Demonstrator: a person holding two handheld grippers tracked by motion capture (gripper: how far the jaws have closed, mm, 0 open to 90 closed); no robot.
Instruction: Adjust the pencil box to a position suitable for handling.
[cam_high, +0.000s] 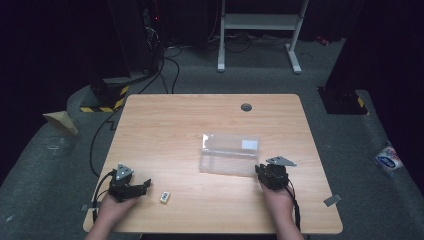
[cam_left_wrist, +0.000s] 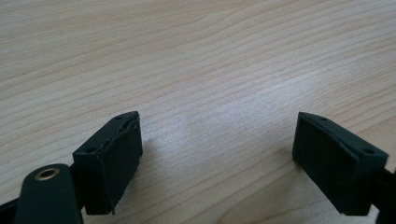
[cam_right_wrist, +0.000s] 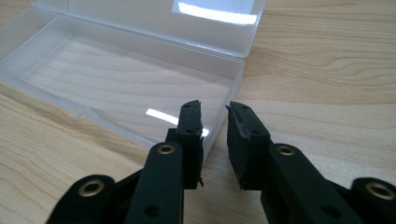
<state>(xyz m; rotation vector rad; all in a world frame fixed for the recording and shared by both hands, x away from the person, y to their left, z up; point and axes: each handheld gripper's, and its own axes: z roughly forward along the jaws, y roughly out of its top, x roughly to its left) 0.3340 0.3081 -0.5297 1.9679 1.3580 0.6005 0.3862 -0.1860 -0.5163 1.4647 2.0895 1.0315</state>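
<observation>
A clear plastic box lies open on the wooden table, with its lid folded back on the far side. My right gripper is at the box's near right corner. In the right gripper view its jaws stand a narrow gap apart astride the end wall of the box, one inside and one outside, and the pads show no clear press on the wall. My left gripper rests open at the front left, over bare wood. A small white block lies just to its right.
A round cable hole sits near the table's far edge. Beyond the table are floor cables, a white desk frame and dark stands. A packet lies on the floor at the right.
</observation>
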